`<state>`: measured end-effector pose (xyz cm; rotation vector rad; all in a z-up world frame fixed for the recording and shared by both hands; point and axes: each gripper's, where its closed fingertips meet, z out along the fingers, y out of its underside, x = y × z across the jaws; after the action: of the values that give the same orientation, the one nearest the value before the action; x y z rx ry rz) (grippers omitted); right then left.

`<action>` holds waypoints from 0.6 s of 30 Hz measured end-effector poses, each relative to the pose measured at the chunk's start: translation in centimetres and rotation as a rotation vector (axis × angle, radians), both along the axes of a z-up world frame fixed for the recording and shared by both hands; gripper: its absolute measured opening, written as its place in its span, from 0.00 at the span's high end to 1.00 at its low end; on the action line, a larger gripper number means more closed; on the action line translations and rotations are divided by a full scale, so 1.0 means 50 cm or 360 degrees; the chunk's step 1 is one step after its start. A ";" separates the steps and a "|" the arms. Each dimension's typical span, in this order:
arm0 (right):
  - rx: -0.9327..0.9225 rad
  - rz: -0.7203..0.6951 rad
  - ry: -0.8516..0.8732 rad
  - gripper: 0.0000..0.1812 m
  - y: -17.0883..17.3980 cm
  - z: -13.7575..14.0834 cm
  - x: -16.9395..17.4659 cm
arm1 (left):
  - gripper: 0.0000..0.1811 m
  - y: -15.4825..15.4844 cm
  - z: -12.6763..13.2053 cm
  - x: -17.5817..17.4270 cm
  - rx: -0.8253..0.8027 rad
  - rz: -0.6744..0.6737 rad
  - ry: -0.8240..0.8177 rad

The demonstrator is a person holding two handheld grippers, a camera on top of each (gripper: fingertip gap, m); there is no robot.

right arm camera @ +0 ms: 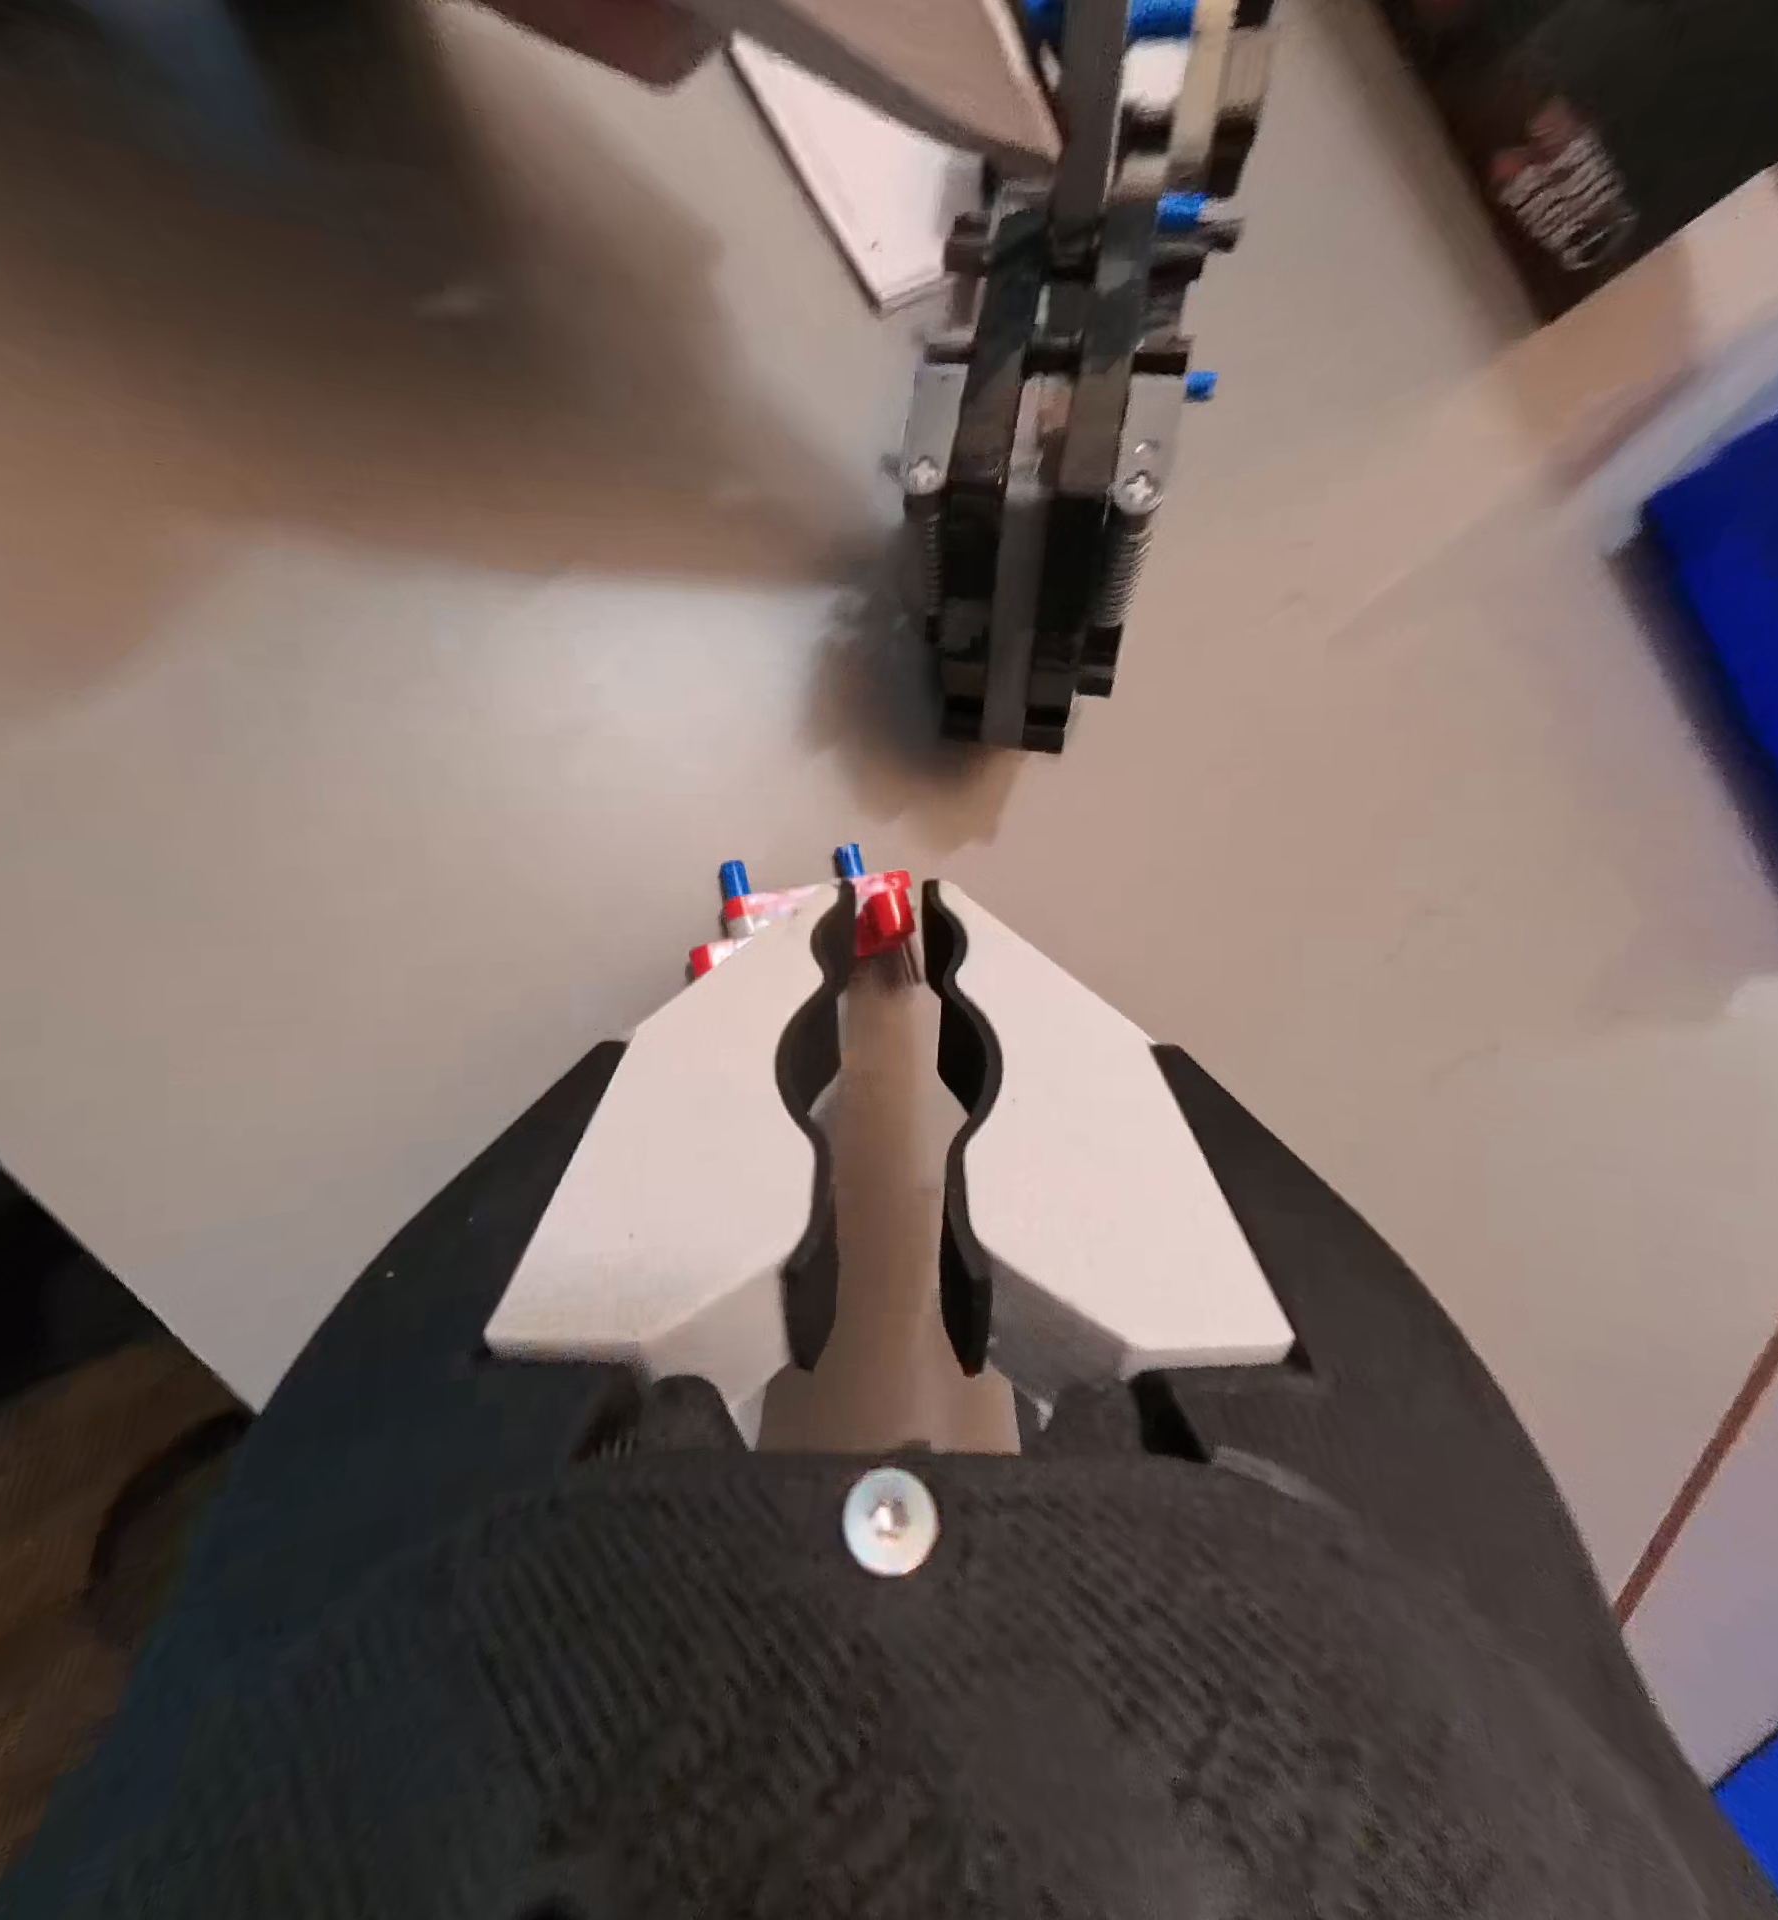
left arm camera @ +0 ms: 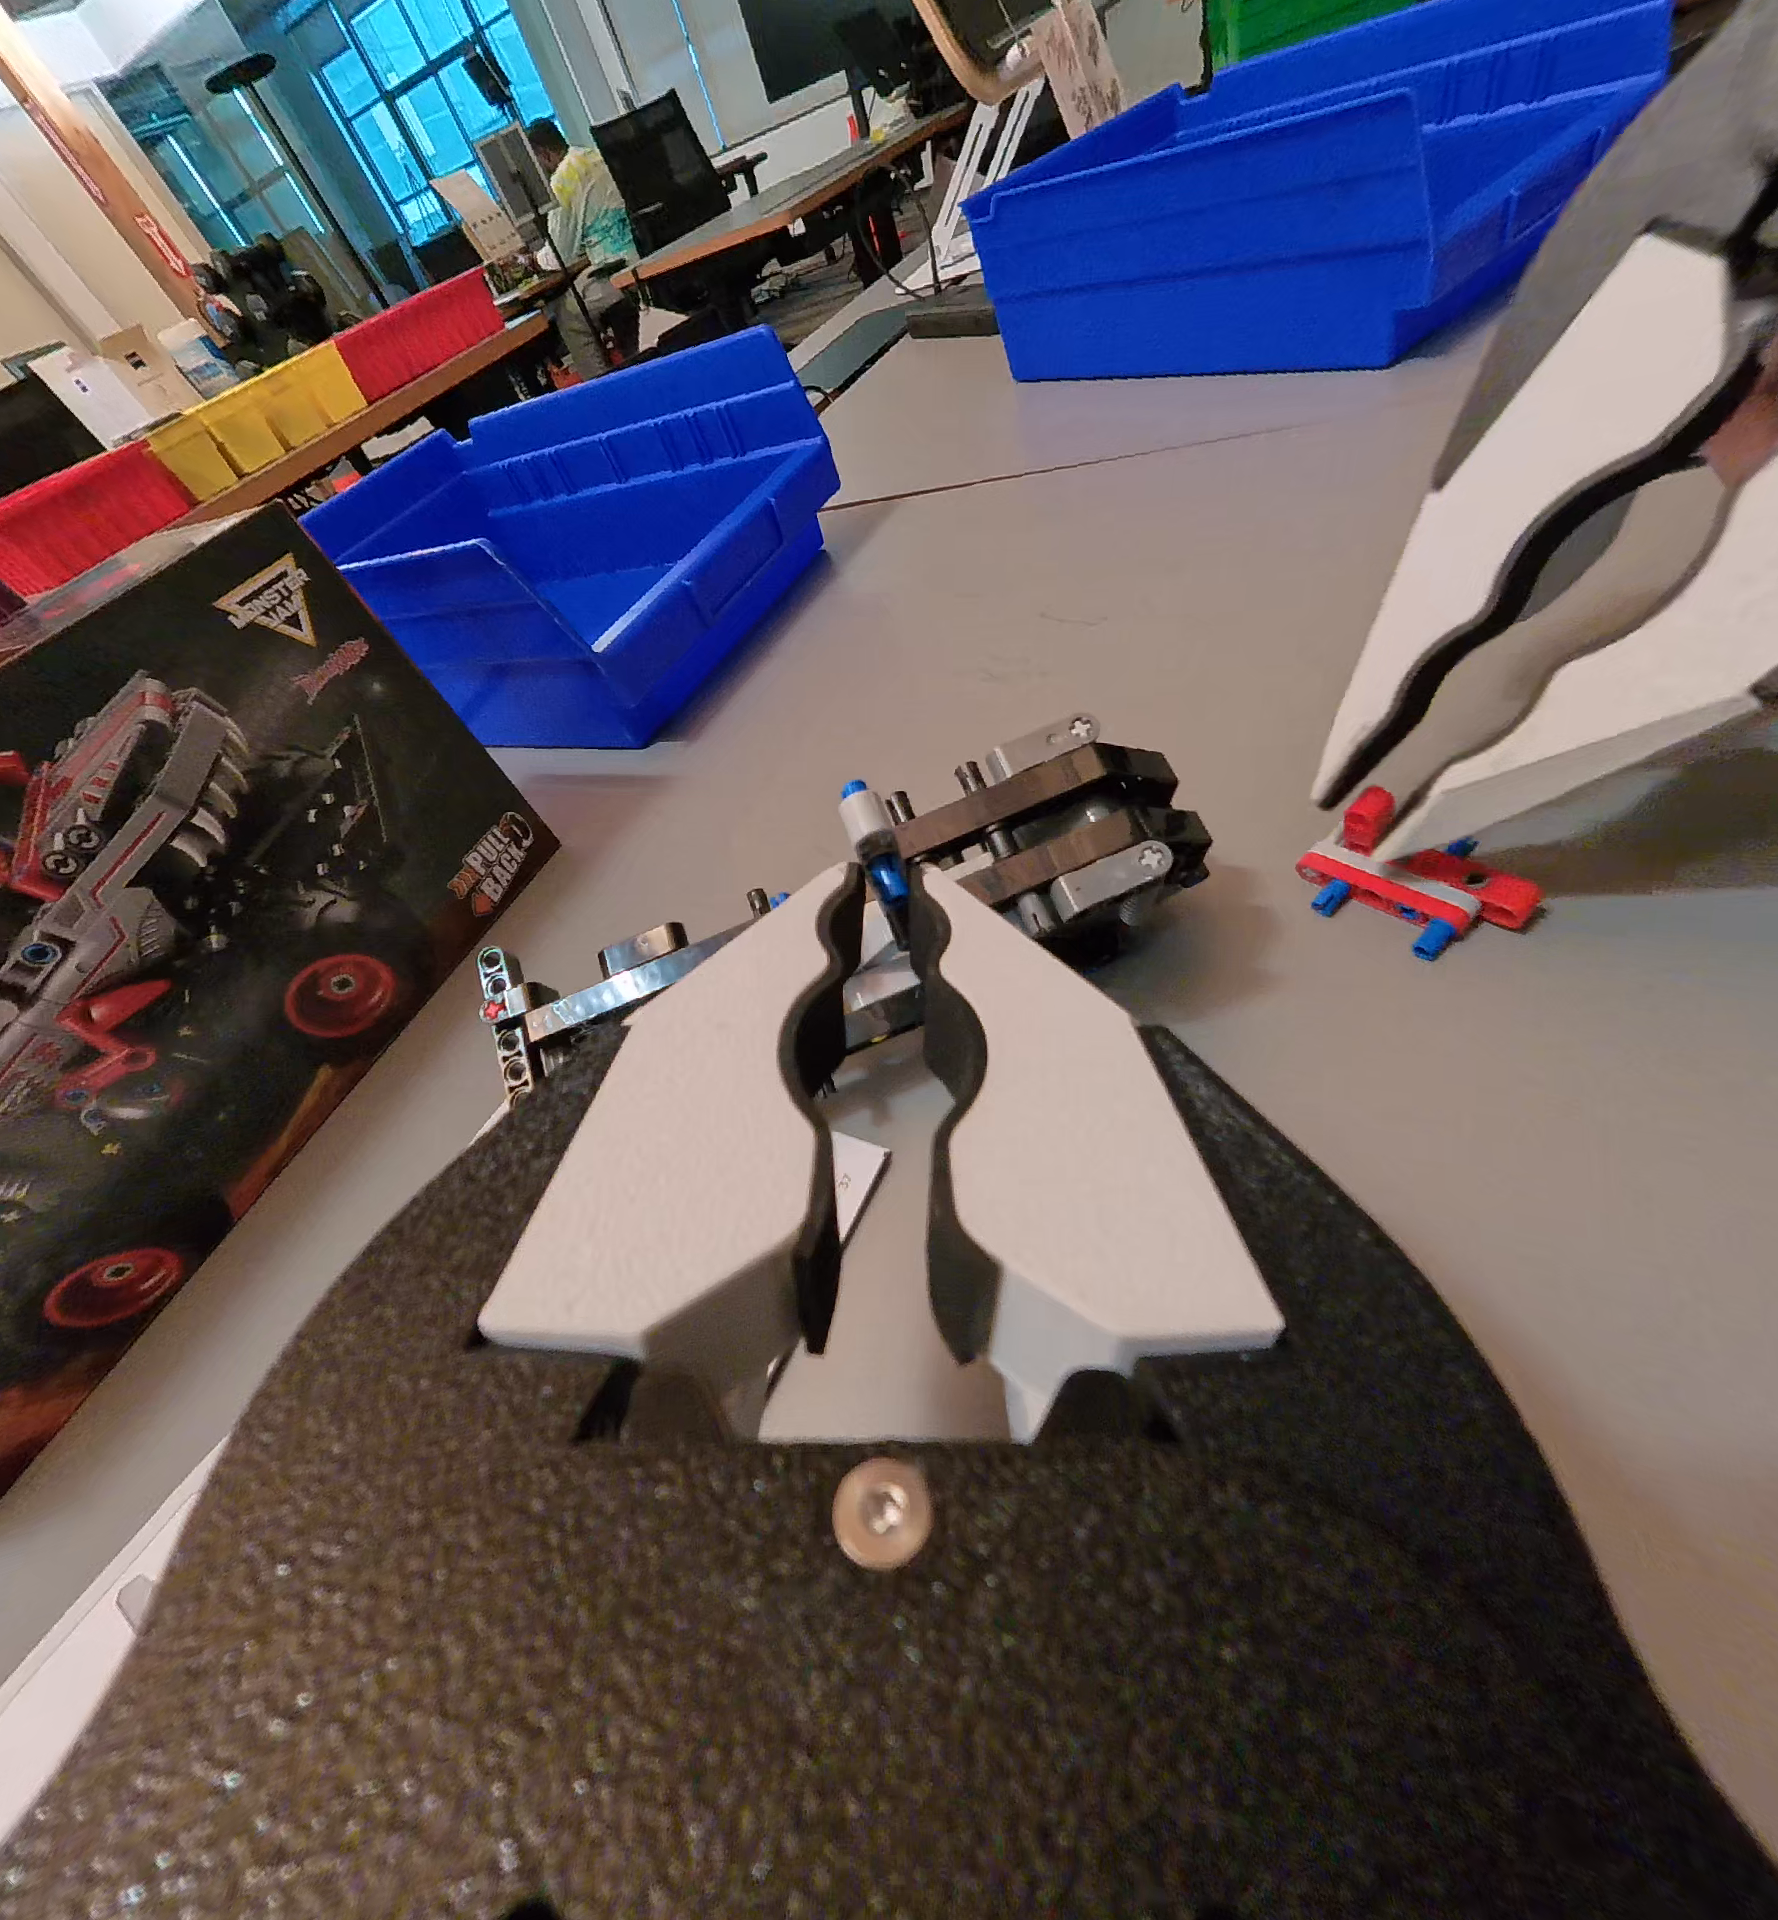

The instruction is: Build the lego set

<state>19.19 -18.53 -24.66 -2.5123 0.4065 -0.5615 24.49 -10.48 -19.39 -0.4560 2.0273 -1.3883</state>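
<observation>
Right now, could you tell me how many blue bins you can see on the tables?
2 clearly: one blue bin beside the set's box, a larger blue bin at the far right. Its stepped walls may hide a nested one.

Lighting even, indoor, moderately bright. Daylight enters through rear windows (left arm camera: 386,104) in the left wrist view. Soft shadows lie on the table (left arm camera: 1228,582) under the parts. Right wrist view shows heavy motion blur, worst toward its edges. Both views carry strong wide-angle distortion; near housings are soft.

Red beam (left arm camera: 1417,883), blue pins (left arm camera: 1428,940), blue bins (left arm camera: 594,540), grey table (left arm camera: 1124,540)
</observation>
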 end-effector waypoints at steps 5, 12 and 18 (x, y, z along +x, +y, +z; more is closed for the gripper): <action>0.0073 -0.0049 0.0068 0.96 -0.009 0.006 0.011 | 0.97 0.000 0.000 0.000 0.0001 0.0000 -0.0001; 0.0727 -0.0526 -0.0006 0.97 -0.019 0.021 0.016 | 0.97 0.000 0.000 0.000 0.0001 0.0001 -0.0001; 0.0412 -0.0721 -0.0280 0.96 -0.057 0.000 -0.002 | 0.97 0.000 0.000 0.000 0.0004 0.0005 -0.0005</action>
<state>19.10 -21.40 -24.68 -2.1062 0.9272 -0.8345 24.52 -10.47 -19.38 -0.4552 2.0249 -1.3837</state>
